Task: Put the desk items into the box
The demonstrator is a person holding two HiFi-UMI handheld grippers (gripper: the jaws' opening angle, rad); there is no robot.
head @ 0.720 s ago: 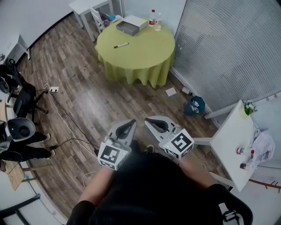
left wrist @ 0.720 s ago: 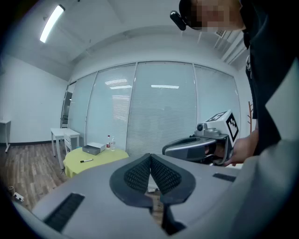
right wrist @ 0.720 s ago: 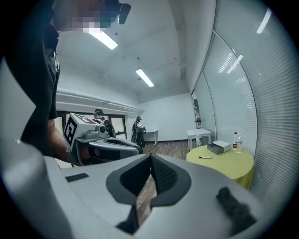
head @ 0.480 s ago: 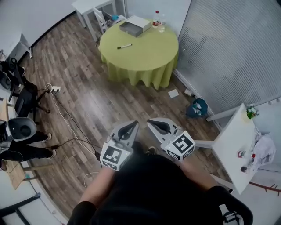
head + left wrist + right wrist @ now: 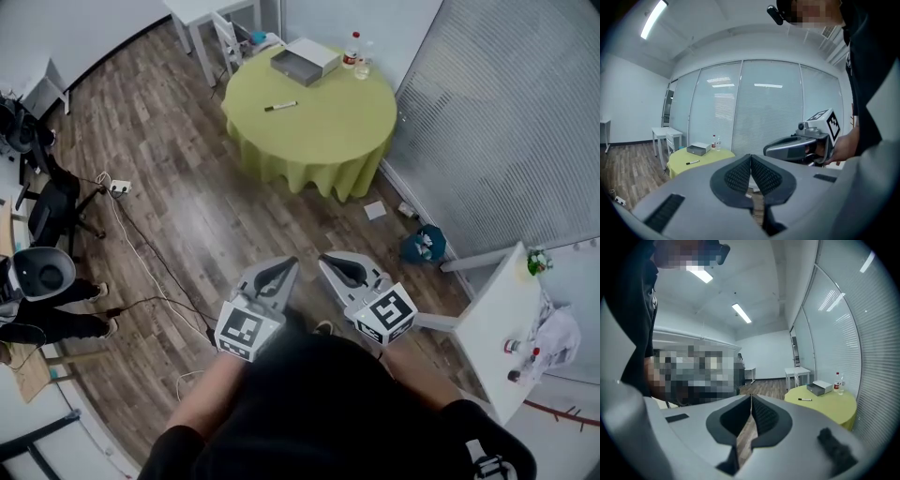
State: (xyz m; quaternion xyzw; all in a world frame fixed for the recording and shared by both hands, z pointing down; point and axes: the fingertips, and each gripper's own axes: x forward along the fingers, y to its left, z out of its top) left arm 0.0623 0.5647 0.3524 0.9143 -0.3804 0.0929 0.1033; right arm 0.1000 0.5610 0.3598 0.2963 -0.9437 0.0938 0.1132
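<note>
A round table with a yellow-green cloth (image 5: 319,117) stands far ahead across the wood floor. On it lie a black marker (image 5: 280,106) and a grey box with a white lid (image 5: 305,61) at its far edge; two bottles (image 5: 354,53) stand beside the box. The same table (image 5: 701,157), marker (image 5: 692,162) and box (image 5: 698,149) show in the left gripper view, and the table (image 5: 825,404), marker (image 5: 804,400) and box (image 5: 819,388) in the right gripper view. My left gripper (image 5: 284,265) and right gripper (image 5: 328,261) are held close to my body, both shut and empty.
White desks and a chair (image 5: 234,37) stand behind the round table. Blinds (image 5: 506,122) line the right wall. A white side table (image 5: 502,323) with small items is at the right. Cables and a power strip (image 5: 116,188) lie on the floor, with chairs at the left.
The view has shifted slightly: the round table sits a little further right and lower in frame. Both grippers stay shut in the same pose near my body.
</note>
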